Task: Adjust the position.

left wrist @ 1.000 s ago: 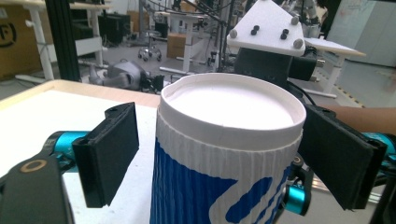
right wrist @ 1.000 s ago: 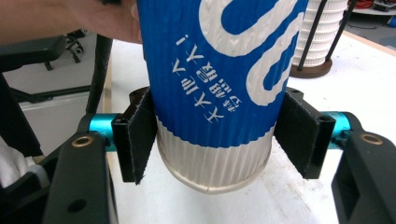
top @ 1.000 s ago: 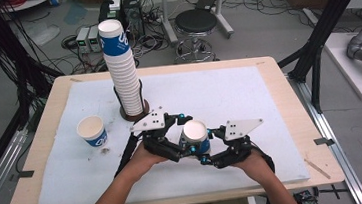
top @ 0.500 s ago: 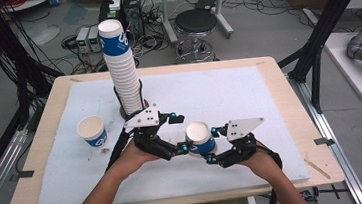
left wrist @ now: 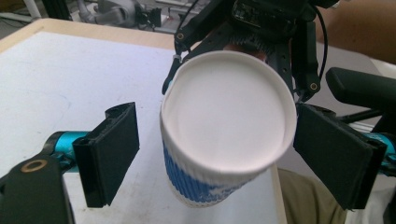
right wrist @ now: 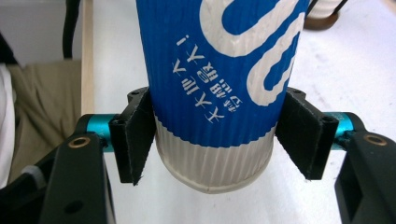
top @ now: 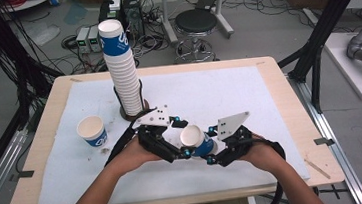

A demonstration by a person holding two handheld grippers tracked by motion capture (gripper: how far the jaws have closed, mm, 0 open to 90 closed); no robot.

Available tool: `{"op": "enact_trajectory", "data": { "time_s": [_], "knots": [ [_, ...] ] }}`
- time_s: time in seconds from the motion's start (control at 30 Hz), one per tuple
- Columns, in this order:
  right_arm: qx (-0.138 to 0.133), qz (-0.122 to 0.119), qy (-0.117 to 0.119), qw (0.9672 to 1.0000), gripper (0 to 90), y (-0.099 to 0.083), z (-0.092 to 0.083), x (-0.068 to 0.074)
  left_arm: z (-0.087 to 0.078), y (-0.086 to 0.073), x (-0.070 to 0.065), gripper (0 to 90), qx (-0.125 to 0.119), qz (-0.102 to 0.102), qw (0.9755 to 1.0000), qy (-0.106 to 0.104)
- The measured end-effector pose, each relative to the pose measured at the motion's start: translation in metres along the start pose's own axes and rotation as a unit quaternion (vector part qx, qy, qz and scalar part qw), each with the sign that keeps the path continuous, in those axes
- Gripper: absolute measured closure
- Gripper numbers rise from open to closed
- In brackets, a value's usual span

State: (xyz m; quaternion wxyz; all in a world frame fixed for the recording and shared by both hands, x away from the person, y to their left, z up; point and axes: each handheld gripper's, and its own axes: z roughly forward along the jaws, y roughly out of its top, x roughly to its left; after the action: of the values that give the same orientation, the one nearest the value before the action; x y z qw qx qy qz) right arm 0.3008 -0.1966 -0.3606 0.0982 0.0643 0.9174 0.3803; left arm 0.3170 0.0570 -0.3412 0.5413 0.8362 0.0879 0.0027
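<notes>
Paper is the material of every cup here. At nine o'clock on the white mat [top: 248, 95] one single cup [top: 93, 131] stands upright, and at eleven o'clock a tall cup stack [top: 122, 72] rises from a dark base. Near six o'clock both hands meet over the mat. The left gripper [top: 185, 138] lies under the left hand, pointing toward three o'clock; its jaws stand apart, one on each side of the blue and white cup [top: 196, 139] without touching it. The right gripper [top: 209, 152] points toward nine o'clock. Its pads have just been opening a little, but they are clamped on the lower part of this tilted cup, held above the mat.
</notes>
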Motion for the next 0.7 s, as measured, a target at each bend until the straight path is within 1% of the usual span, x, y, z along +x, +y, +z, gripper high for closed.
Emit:
{"op": "enact_trajectory", "data": {
  "time_s": [0.07,0.1,0.13,0.23,0.33,0.37,0.43,0.5,0.53,0.63,0.7],
  "knots": [
    [0.018,-0.009,0.004,0.9998,32.2,0.004,0.001,0.0,0.002,0.001,0.0,14.5,0.008,-0.002,1.0,-0.003],
    [0.022,-0.011,0.007,0.9997,32.2,0.006,0.001,0.001,0.002,0.001,0.0,14.5,0.017,0.002,0.9999,-0.004],
    [0.028,-0.014,0.009,0.9995,32.2,0.008,0.002,0.001,0.003,0.001,0.0,14.6,0.022,0.001,0.9998,-0.004],
    [0.053,-0.03,0.012,0.9981,32.2,0.014,0.003,0.003,0.005,0.001,0.001,14.9,0.034,-0.002,0.9994,-0.011],
    [0.079,-0.047,0.011,0.9957,32.2,0.019,0.005,0.004,0.007,0.0,0.001,16.7,0.049,-0.005,0.9986,-0.019],
    [0.086,-0.049,0.014,0.995,32.2,0.021,0.006,0.004,0.008,-0.001,0.002,17.6,0.052,-0.006,0.9984,-0.022],
    [0.105,-0.059,0.015,0.9927,32.2,0.024,0.007,0.005,0.009,-0.001,0.002,19.8,0.064,-0.008,0.9975,-0.027],
    [0.117,-0.063,0.015,0.991,32.2,0.026,0.009,0.006,0.01,-0.002,0.002,22.1,0.073,-0.006,0.9968,-0.03],
    [0.12,-0.07,0.014,0.9903,32.2,0.027,0.009,0.005,0.01,-0.003,0.002,22.2,0.075,-0.009,0.9967,-0.031],
    [0.132,-0.068,0.019,0.9887,32.2,0.029,0.01,0.006,0.01,-0.003,0.003,22.8,0.083,-0.015,0.9958,-0.036],
    [0.137,-0.071,0.019,0.9878,32.2,0.03,0.011,0.006,0.011,-0.004,0.003,25.1,0.088,-0.016,0.9949,-0.046]
  ]
}}
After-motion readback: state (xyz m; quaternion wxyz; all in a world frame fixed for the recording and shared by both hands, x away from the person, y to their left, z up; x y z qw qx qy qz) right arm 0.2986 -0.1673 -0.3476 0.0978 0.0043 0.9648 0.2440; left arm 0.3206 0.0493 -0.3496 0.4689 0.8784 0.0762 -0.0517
